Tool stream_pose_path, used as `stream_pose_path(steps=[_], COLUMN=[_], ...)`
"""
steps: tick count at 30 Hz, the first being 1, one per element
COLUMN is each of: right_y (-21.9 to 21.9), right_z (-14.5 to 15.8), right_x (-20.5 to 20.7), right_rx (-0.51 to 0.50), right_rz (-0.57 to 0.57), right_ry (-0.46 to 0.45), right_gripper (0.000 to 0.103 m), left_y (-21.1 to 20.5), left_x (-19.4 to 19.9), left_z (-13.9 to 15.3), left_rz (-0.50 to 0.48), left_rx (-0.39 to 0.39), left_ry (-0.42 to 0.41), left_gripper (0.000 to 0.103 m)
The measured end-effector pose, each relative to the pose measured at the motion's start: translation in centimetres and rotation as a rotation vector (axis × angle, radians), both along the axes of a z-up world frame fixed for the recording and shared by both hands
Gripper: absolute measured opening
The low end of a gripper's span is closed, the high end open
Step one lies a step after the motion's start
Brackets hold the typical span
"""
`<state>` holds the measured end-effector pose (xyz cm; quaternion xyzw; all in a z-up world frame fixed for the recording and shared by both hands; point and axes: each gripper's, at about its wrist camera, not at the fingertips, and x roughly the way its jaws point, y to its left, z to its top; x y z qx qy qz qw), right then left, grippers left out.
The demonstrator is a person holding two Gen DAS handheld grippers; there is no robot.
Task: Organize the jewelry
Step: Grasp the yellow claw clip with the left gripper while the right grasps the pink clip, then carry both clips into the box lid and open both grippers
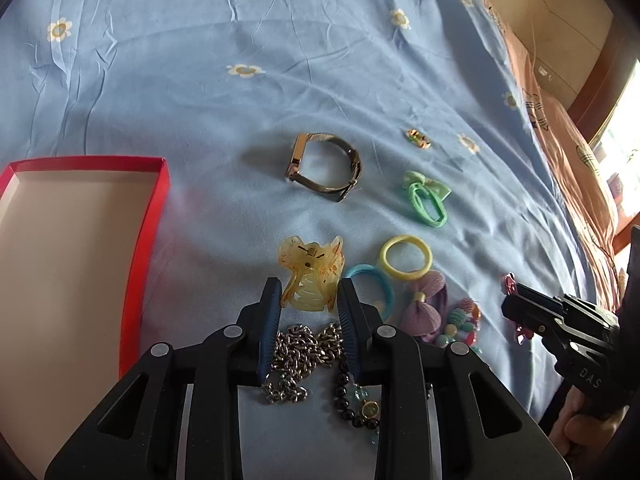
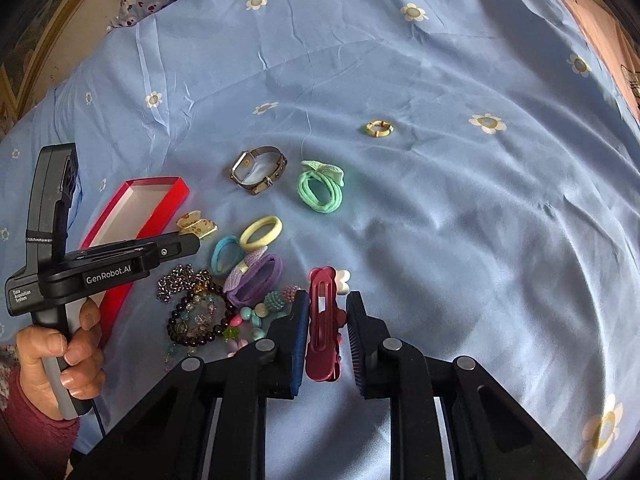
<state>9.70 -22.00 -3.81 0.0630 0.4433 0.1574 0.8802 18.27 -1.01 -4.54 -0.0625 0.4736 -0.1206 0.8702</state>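
Note:
My left gripper (image 1: 308,286) is shut on a translucent yellow claw clip (image 1: 314,268), whose lower edges sit against both blue pads. In the right wrist view the left gripper (image 2: 191,240) reaches in beside the red box (image 2: 160,194). My right gripper (image 2: 328,300) is shut on a maroon hair clip (image 2: 322,332) that stands on edge between its fingers, with a white flower at its far end. The left wrist view shows the right gripper (image 1: 509,305) at the right, pink clip ends (image 1: 509,283) sticking out of it. The open red box (image 1: 144,240) lies left of my left gripper.
On the blue flowered bedsheet (image 2: 440,200) lie a metal watch (image 1: 326,168), a green hair tie (image 1: 426,196), yellow (image 1: 406,258) and blue (image 1: 376,284) hair ties, a purple bow tie (image 1: 426,304), a silver chain (image 1: 304,350), a dark bead bracelet (image 2: 196,320), coloured beads (image 2: 256,312) and a small ring (image 2: 379,128).

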Motion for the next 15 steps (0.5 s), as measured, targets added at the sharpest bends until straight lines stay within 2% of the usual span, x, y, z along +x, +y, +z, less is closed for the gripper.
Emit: stream_pose_path(steps=[8,15], right_y=[1.4,3.7], right_z=[1.1,2.3], right_x=[-0.4,-0.3], right_rx=[0.021,0.038], right_rz=[0.029,0.084], right_ry=[-0.017,-0.040], right_gripper=[0.019,0.019], left_y=[1.2,4.1], left_x=[-1.4,-3.4], left_z=[1.2,3.0], left_rz=[0.027,0.076], left_rx=[-0.033,-0.043], left_ry=[-0.027,-0.067], left_gripper=[0.026,0.026])
